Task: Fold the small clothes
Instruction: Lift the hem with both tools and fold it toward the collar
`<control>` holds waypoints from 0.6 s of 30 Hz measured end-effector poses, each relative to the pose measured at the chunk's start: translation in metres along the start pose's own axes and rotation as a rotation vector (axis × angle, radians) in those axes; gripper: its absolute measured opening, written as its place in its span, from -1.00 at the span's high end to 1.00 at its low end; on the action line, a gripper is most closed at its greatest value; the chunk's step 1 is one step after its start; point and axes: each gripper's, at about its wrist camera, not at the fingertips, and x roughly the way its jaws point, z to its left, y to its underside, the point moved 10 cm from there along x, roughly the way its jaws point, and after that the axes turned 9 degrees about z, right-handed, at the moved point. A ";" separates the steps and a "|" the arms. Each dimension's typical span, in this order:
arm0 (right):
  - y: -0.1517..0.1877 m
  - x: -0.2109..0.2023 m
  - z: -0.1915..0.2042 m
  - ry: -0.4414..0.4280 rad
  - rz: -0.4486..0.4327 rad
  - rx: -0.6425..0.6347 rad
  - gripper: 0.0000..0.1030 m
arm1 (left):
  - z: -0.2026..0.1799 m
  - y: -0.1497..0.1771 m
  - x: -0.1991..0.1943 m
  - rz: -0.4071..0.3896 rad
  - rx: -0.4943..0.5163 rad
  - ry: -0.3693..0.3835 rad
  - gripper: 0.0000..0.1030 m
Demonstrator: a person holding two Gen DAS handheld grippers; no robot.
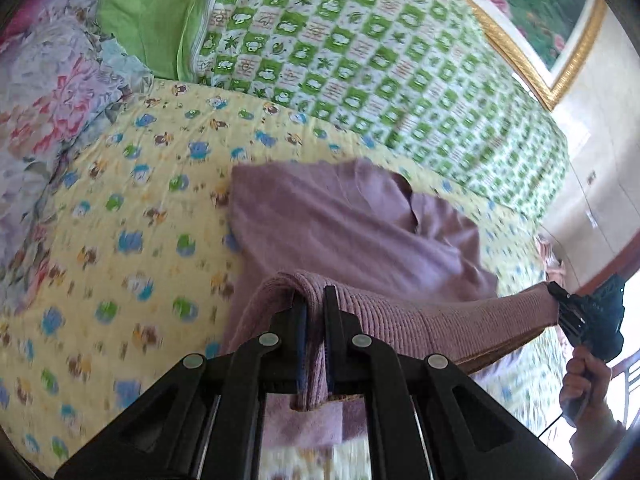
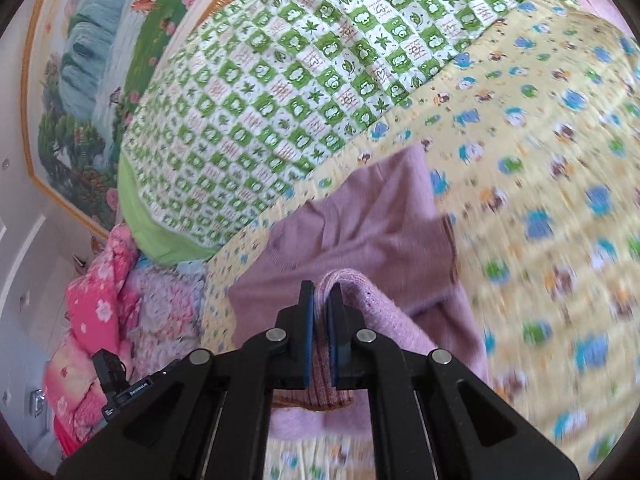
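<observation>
— Yellow sheet [image 1: 120, 208] with cartoon animals covers the bed, green quilt [image 1: 360, 60] behind it. Where's the sweater [image 1: 340, 220]?

— Mauve knit, upper part flat on the sheet, ribbed hem lifted off it.

— And the tongs?

— Left gripper [image 1: 316, 300] is pinched tight on one end of the hem; right gripper [image 2: 322, 296] is clamped likewise on the other end, fabric bunched between the pads.

— How to do it well?

— I'd say keep the hem taut and level between them, carry it over evenly, and lay it square on the shoulders.
</observation>
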 end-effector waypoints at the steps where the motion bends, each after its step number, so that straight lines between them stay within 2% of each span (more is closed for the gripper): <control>1: -0.009 0.008 -0.002 0.001 0.000 0.006 0.87 | 0.002 -0.012 0.009 0.000 -0.007 -0.008 0.91; 11: -0.072 0.083 -0.037 0.074 0.038 0.044 0.87 | 0.025 -0.085 0.083 0.018 -0.083 -0.047 0.91; 18: -0.101 0.126 -0.058 0.127 0.082 0.050 0.87 | 0.034 -0.118 0.125 0.034 -0.089 -0.083 0.91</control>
